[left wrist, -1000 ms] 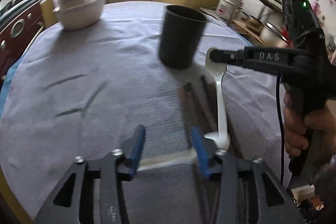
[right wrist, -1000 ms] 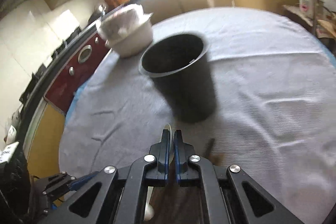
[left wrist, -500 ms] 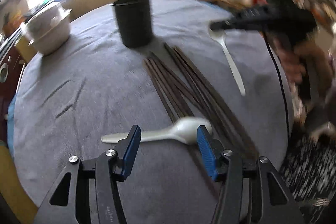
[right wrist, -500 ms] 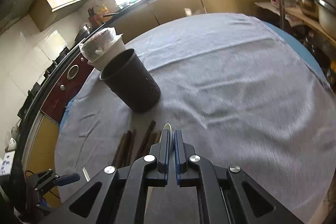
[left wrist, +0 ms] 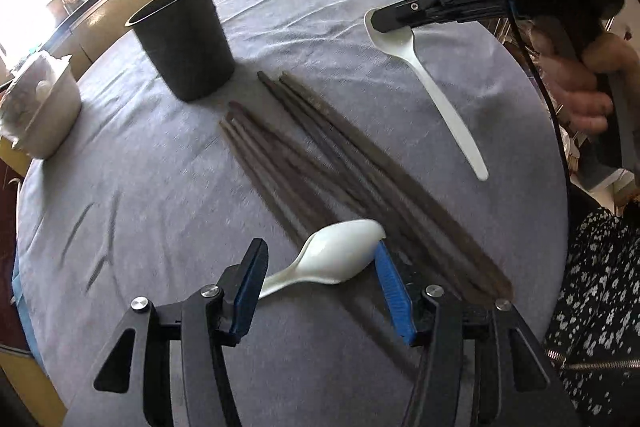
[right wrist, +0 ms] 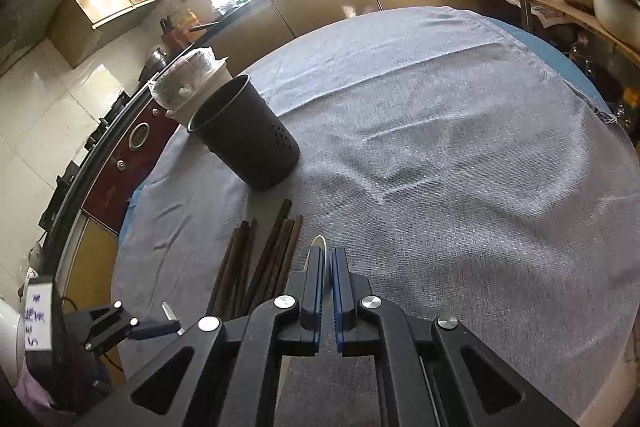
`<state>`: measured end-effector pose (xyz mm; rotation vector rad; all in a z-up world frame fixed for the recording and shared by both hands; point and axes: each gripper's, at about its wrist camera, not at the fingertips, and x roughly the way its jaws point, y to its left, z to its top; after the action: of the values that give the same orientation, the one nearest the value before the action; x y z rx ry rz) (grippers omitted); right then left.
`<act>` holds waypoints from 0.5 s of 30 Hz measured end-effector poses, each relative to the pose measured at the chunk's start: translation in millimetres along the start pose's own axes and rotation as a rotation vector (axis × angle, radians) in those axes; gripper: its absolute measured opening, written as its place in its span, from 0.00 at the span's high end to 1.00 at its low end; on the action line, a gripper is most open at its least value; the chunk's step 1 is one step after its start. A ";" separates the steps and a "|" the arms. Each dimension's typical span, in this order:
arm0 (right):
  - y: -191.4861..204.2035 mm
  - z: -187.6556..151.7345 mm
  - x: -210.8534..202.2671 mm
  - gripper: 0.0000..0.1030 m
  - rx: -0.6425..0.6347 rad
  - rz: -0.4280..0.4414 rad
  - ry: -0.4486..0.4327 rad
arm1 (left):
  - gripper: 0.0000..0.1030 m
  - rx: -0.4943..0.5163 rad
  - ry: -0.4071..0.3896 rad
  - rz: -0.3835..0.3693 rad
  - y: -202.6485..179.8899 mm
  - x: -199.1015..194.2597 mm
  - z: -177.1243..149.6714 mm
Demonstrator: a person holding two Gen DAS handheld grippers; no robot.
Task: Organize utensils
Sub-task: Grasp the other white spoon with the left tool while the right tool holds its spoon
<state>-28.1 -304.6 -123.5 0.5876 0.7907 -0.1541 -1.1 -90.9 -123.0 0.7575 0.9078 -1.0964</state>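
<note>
A white spoon [left wrist: 340, 257] lies slantwise across the brown chopsticks [left wrist: 340, 163] on the grey cloth. My left gripper [left wrist: 320, 251] is open astride it; the bowl is close to the right pad and the handle runs behind the left pad. A second white spoon [left wrist: 436, 95] is held in the air at the right, with my right gripper [left wrist: 380, 19] shut on its bowl and the handle pointing down. In the right wrist view only that spoon's tip [right wrist: 319, 241] shows above the shut right gripper [right wrist: 328, 253]. The black utensil holder [left wrist: 184, 43] [right wrist: 244, 135] stands upright beyond the chopsticks [right wrist: 260, 259].
A white tub [left wrist: 36, 111] [right wrist: 192, 83] covered in plastic sits at the table's far left edge behind the holder. A person's hand [left wrist: 588, 83] grips the right tool, with patterned clothing below it. The round table's cloth [right wrist: 440, 147] stretches right; pots stand on a shelf beyond.
My right gripper has drawn back from the holder with its spoon, and the holder now sits farther off. The left gripper has rolled and shifted, so the spoon beneath now lies slantwise between its jaws.
</note>
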 end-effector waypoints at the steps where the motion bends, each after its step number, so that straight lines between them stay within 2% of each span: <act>1: 0.4 -0.4 -0.7 0.95 -0.001 0.002 0.001 | 0.45 -0.001 0.001 -0.003 -0.3 1.2 2.1; 3: 0.6 -0.6 -1.3 0.95 -0.004 0.004 0.000 | 0.45 -0.009 -0.001 -0.014 2.2 4.2 6.7; 6: -1.5 -1.5 -2.3 0.95 0.005 0.008 0.000 | 0.45 0.000 0.050 -0.020 1.6 14.6 8.6; 7: -2.8 -1.9 -2.8 0.95 0.010 0.010 -0.002 | 0.46 -0.005 0.040 -0.030 2.6 14.2 8.3; 8: -3.8 -1.5 -2.8 0.95 0.013 0.012 -0.002 | 0.53 -0.014 0.047 -0.041 4.4 15.2 8.8; 9: -5.0 -1.4 -3.1 0.95 0.014 0.012 -0.004 | 0.56 -0.036 0.048 -0.051 7.4 15.6 10.3; 15: -7.5 -1.6 -5.1 0.95 0.019 0.014 -0.011 | 0.60 -0.170 0.020 -0.032 27.2 20.2 21.0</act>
<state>-35.3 -310.3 -124.0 0.6095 0.7754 -0.1522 33.6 -109.5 -129.9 0.6166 1.0192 -1.0268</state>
